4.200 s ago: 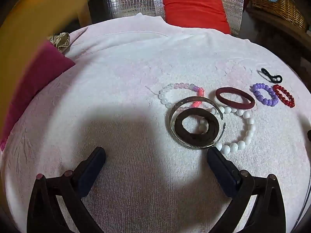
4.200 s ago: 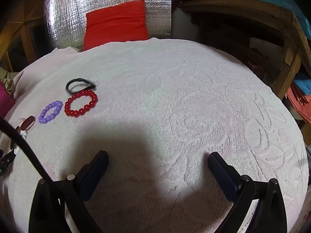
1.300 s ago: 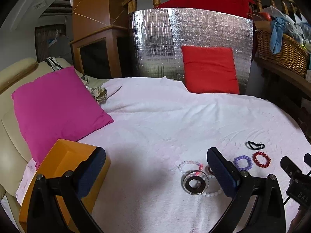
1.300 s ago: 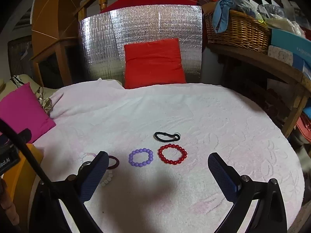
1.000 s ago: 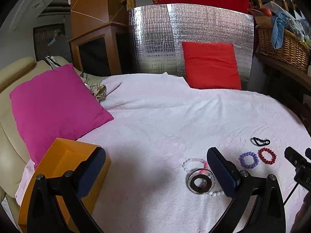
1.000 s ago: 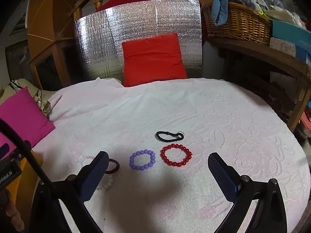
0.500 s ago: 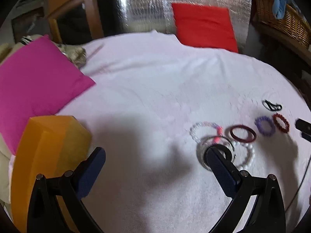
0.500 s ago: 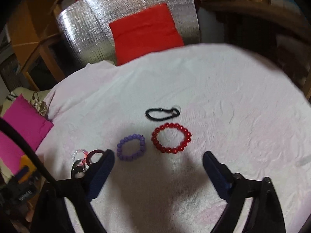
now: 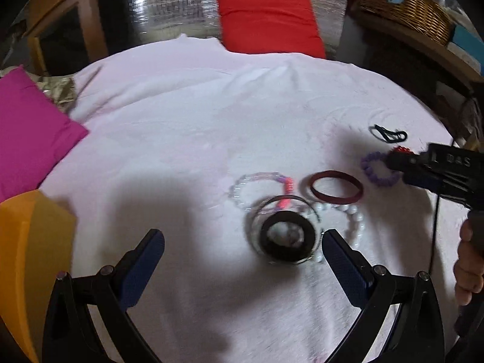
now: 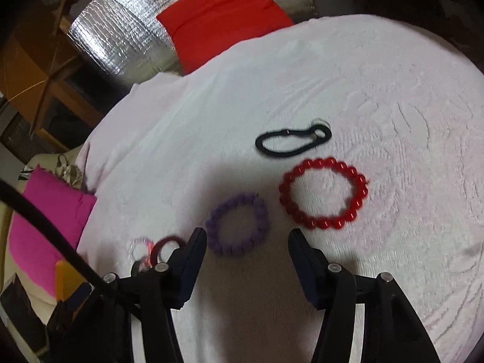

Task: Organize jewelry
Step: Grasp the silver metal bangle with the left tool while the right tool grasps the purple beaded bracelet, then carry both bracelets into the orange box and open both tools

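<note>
Left gripper [image 9: 242,252], jaws spread wide and holding nothing, hovers over the white-covered bed [image 9: 187,139] just short of a stacked cluster: dark ring [image 9: 287,237] inside a metal bangle [image 9: 252,220], overlapping a white bead bracelet [image 9: 357,220]. Right gripper [image 10: 246,243], jaws partly open and empty, frames the purple bead bracelet [image 10: 239,225]. The red bead bracelet [image 10: 323,193] lies just beside the purple one, and the black hair tie [image 10: 292,140] lies beyond the red one, toward the red cushion [image 10: 220,9] at the bed's far edge.

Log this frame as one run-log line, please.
left tongs: open, empty | right tongs: open, near purple bracelet | red bracelet: on cloth
</note>
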Tool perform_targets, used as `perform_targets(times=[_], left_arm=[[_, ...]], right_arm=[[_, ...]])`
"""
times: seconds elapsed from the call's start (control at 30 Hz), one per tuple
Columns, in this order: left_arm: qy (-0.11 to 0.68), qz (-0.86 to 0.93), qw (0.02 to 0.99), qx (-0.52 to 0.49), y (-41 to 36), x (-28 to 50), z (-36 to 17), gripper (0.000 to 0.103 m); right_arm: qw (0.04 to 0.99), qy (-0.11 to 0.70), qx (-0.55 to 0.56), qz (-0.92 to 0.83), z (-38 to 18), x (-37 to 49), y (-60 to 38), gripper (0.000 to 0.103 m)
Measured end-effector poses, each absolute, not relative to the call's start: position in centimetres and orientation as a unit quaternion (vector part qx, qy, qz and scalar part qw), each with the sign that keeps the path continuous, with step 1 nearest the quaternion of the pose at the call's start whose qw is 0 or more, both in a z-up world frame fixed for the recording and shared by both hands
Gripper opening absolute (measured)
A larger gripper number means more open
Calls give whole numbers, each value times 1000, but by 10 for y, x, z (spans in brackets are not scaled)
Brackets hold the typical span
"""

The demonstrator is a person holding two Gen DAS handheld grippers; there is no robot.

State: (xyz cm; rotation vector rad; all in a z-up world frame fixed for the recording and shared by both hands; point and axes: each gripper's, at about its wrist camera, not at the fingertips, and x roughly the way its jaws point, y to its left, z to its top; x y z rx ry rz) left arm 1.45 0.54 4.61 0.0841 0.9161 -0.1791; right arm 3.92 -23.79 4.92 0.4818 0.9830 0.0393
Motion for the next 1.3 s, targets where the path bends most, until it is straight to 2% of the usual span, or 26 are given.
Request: perform_targets(times=[0.1, 0.17, 0.37, 0.43, 0.5, 0.57, 0.97, 1.3], left_arm=[[445, -108, 888, 51, -7, 17, 39, 103], [452, -108, 884, 55, -12, 21, 33, 103], [468, -114, 876, 31, -15, 34, 21, 103], [465, -114, 878, 27, -13, 34, 21, 96], [458, -117, 881, 31, -12, 34, 23, 75], [459, -127, 879, 29, -13, 33, 24, 63], [408, -130, 903, 16, -1, 11, 63, 63], [374, -50, 926, 12, 21, -20, 96, 63]], right_arm=[[859, 468, 208, 11, 46, 46, -231, 46], [864, 465, 193, 4, 46, 49, -230, 33], [871, 454, 187, 7, 44, 54, -232, 13], [873, 449, 188, 16, 46, 52, -233, 11], [876, 445, 188, 23, 48, 49, -232, 11], [878, 438, 188, 28, 51, 46, -232, 11], [889, 412, 192, 50, 76, 21, -227, 11], [898, 380, 195, 107, 105, -5, -202, 11]])
